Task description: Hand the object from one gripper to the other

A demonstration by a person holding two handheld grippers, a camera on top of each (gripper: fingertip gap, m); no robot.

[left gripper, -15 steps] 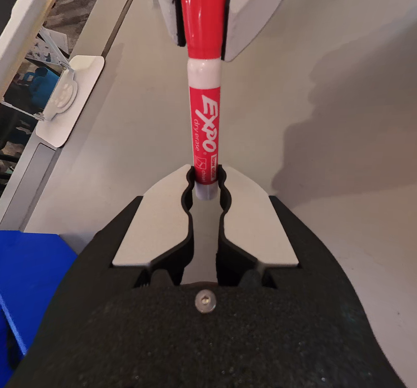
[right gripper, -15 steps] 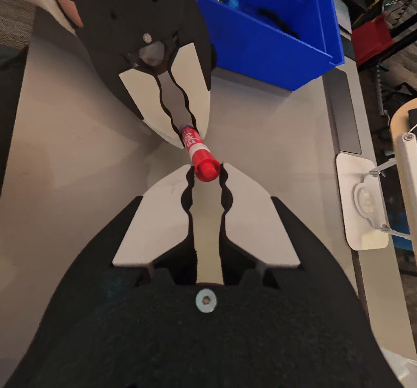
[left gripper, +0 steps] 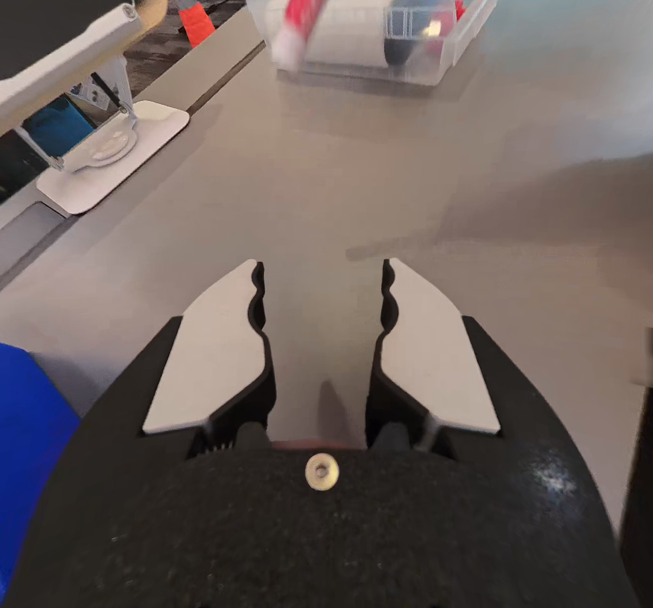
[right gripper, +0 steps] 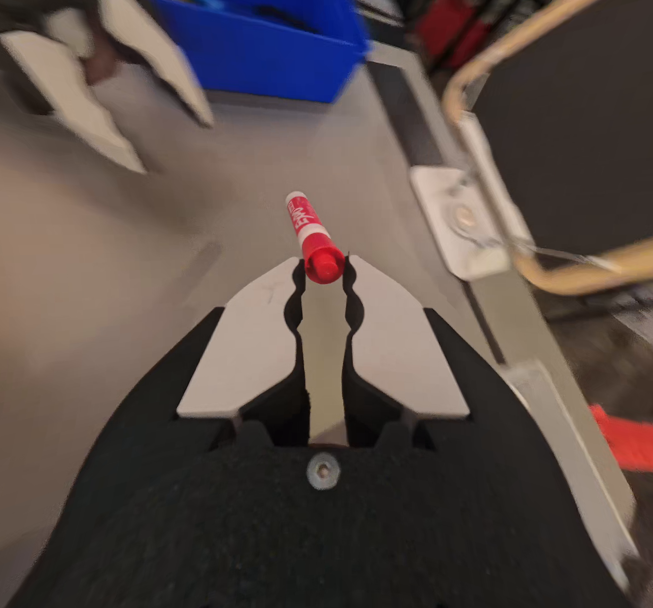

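The red marker [right gripper: 314, 237] with a white band is held by its red cap between the tips of my right gripper [right gripper: 323, 266], which is shut on it; the barrel points away over the grey table. My left gripper [left gripper: 321, 266] is open and empty, its fingers wide apart above the table. In the right wrist view the left gripper [right gripper: 173, 146] shows blurred at the upper left, apart from the marker. In the left wrist view the marker [left gripper: 304, 8] shows blurred at the top, in front of a clear bin.
A clear plastic bin [left gripper: 470, 15] with small items stands at the far side of the grey table [left gripper: 318, 184]. A blue bin [right gripper: 268, 47] stands behind the left gripper. A white lamp base [left gripper: 116, 153] sits at the table edge; it also shows in the right wrist view [right gripper: 459, 223]. The left gripper's tips are roughly 20 cm from the right gripper's.
My left gripper has opened and let go of the marker and pulled back. My right gripper keeps the marker by its cap and has moved away with it.
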